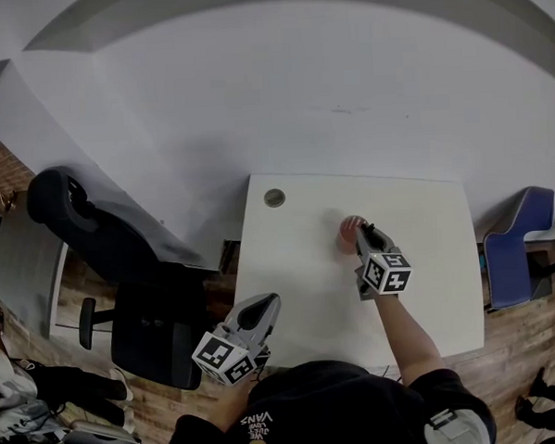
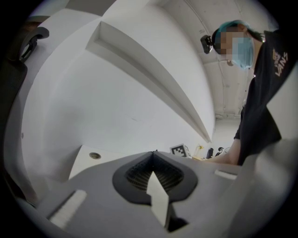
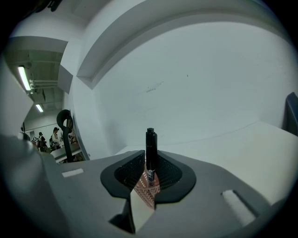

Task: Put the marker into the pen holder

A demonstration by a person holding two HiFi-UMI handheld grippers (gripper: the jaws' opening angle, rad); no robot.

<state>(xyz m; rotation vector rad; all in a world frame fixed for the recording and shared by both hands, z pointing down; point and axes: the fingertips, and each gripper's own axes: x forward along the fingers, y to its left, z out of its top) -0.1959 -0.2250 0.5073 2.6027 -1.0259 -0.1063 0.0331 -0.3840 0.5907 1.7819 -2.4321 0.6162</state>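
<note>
A black marker (image 3: 151, 148) stands upright between the jaws of my right gripper (image 3: 150, 161), which is shut on its barrel. Directly under it, between the jaws, shows the pink patterned pen holder (image 3: 148, 189); I cannot tell whether the marker's lower end is inside it. In the head view the right gripper (image 1: 364, 236) reaches over the pen holder (image 1: 348, 231) near the middle of the white table (image 1: 427, 246). My left gripper (image 1: 263, 308) hovers at the table's front left edge, its jaws shut with nothing between them (image 2: 152, 156).
A round cable grommet (image 1: 274, 198) sits at the table's far left corner. A black office chair (image 1: 123, 280) stands left of the table and a blue chair (image 1: 515, 236) to its right. A white wall rises behind the table.
</note>
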